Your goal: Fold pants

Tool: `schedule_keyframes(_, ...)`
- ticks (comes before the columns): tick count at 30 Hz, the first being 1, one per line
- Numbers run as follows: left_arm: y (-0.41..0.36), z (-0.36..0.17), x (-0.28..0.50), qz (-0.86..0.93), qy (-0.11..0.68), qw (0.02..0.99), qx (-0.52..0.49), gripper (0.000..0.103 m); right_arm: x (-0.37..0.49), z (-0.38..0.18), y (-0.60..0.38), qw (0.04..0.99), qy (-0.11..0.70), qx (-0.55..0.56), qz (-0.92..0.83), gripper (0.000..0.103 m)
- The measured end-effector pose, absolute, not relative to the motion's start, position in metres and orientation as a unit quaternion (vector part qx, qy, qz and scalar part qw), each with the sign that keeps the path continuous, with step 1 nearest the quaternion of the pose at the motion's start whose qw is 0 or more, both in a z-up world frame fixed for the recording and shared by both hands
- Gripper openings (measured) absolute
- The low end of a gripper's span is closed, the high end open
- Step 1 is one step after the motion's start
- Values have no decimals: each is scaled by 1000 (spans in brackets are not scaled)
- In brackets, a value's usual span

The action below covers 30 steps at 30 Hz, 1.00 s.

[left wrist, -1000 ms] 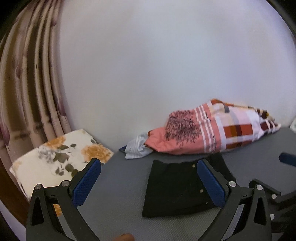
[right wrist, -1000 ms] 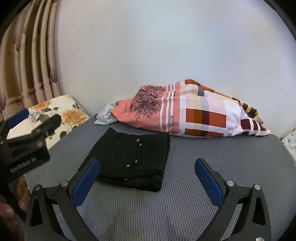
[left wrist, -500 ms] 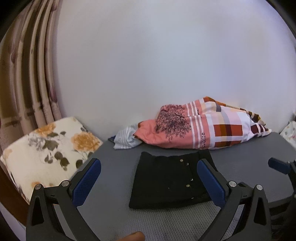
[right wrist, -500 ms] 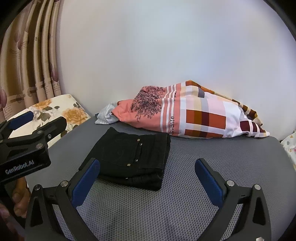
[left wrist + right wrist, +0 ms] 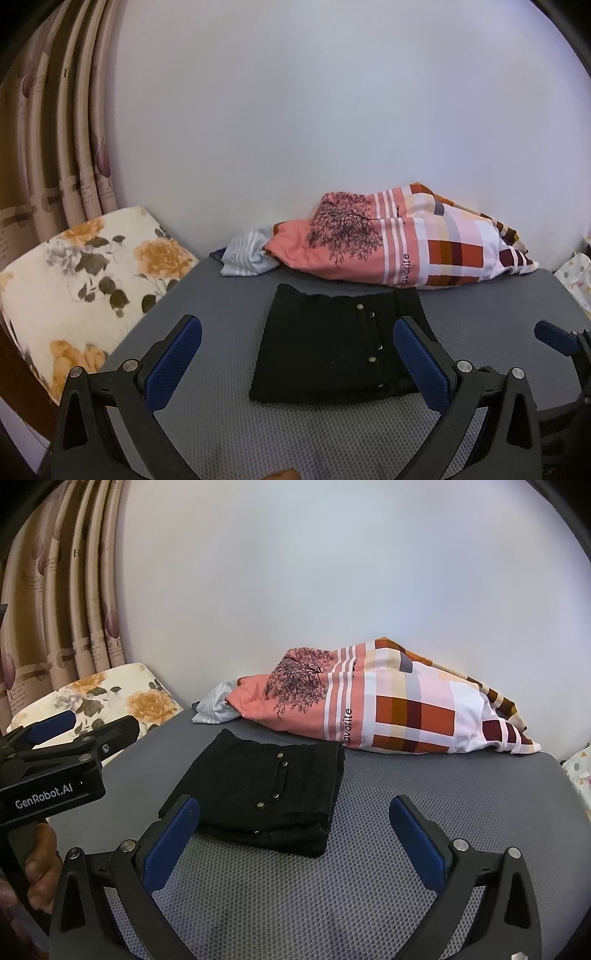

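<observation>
The black pants point(image 5: 332, 350) lie folded in a compact stack on the grey mesh mat point(image 5: 229, 424), metal buttons showing on top. They also show in the right wrist view point(image 5: 266, 794). My left gripper point(image 5: 295, 354) is open and empty, held back from the pants' near edge. My right gripper point(image 5: 291, 842) is open and empty, just in front of the pants' near right corner. The left gripper's body point(image 5: 55, 775) shows at the left of the right wrist view.
A pink and checked pillow point(image 5: 406, 240) and a striped cloth point(image 5: 247, 254) lie against the white wall behind the pants. A floral cushion point(image 5: 81, 280) sits at the left by the curtain point(image 5: 55, 129). The mat's right edge point(image 5: 569, 786) is near.
The left gripper has drawn back and swung right, so the pants now sit centred between its fingers. The right gripper has barely moved. Both stay open.
</observation>
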<state>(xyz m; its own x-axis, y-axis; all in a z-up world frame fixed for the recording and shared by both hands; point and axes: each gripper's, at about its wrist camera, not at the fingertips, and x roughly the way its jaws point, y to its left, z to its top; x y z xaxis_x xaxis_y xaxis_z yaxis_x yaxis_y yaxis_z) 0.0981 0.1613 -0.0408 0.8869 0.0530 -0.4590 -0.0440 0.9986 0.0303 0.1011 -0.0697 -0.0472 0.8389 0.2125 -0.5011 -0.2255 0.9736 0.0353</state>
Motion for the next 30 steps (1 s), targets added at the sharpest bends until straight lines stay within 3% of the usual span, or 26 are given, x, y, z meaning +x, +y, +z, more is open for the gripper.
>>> schedule_keyframes(30,171,-55,107,37,254,966,6,103,102,-58,-63,955,271,-18,122,102)
